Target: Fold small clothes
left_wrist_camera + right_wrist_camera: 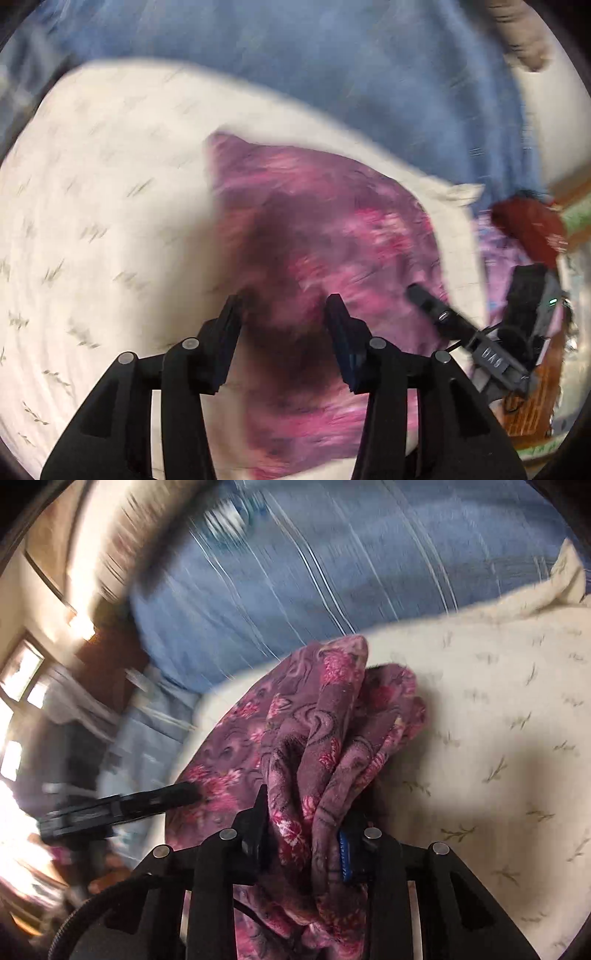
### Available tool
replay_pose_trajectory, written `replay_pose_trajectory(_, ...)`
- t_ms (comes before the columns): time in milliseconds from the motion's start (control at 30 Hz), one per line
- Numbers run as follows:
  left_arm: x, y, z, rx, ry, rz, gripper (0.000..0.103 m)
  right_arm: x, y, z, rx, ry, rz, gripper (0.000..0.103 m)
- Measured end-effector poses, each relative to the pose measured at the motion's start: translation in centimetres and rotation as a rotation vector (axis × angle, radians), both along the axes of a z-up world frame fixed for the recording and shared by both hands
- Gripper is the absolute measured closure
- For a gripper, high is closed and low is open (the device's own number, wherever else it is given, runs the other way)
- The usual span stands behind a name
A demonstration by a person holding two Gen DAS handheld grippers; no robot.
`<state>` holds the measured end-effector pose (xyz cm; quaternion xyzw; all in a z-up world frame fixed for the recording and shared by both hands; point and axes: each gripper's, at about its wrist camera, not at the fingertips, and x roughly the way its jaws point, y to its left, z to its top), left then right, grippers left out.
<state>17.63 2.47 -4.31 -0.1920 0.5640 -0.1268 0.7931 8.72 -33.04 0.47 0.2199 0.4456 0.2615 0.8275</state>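
A purple cloth with pink flowers [317, 236] lies on a cream sheet with small leaf prints [103, 206]. My left gripper [282, 306] is open just above the cloth, with nothing between its fingers. My right gripper [306, 812] is shut on a bunched fold of the same cloth [317, 731], which rises in folds from between its fingers. The right gripper also shows at the right of the left wrist view [436, 306]. A finger of the left gripper [177, 794] shows at the left of the right wrist view, at the cloth's edge. Both views are blurred by motion.
A blue striped bedcover [332, 66] [295, 572] lies beyond the cream sheet. A dark red object [532, 229] and a wooden edge [532, 410] are at the right. Windows [22, 675] and furniture show at the left of the right wrist view.
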Motion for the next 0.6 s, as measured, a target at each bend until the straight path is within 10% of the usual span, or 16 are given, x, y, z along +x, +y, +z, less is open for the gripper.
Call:
replay_pose_trajectory(167, -1.2, 2.1, 0.0, -0.104, -0.02, 0.056, 0.046, 0.2, 0.0, -0.4, -0.046, 0.009, -0.075, 0.064)
replay_pose_trajectory(300, -4.4, 0.4, 3.6, 0.081, -0.176, 0.022, 0.038, -3.5, 0.4, 4.1, -0.239, -0.119, -0.095, 0.05)
replay_pose_trajectory(367, -6.2, -0.4, 4.6, 0.182, -0.234, 0.028, 0.02, -5.9, 1.3, 5.3, -0.316, -0.147, -0.109, 0.006)
replay_pose_trajectory(600, -12.4, -1.3, 4.3, 0.472, -0.29, 0.066, 0.018, -13.9, 5.2, 5.4, -0.654, -0.23, -0.114, 0.005)
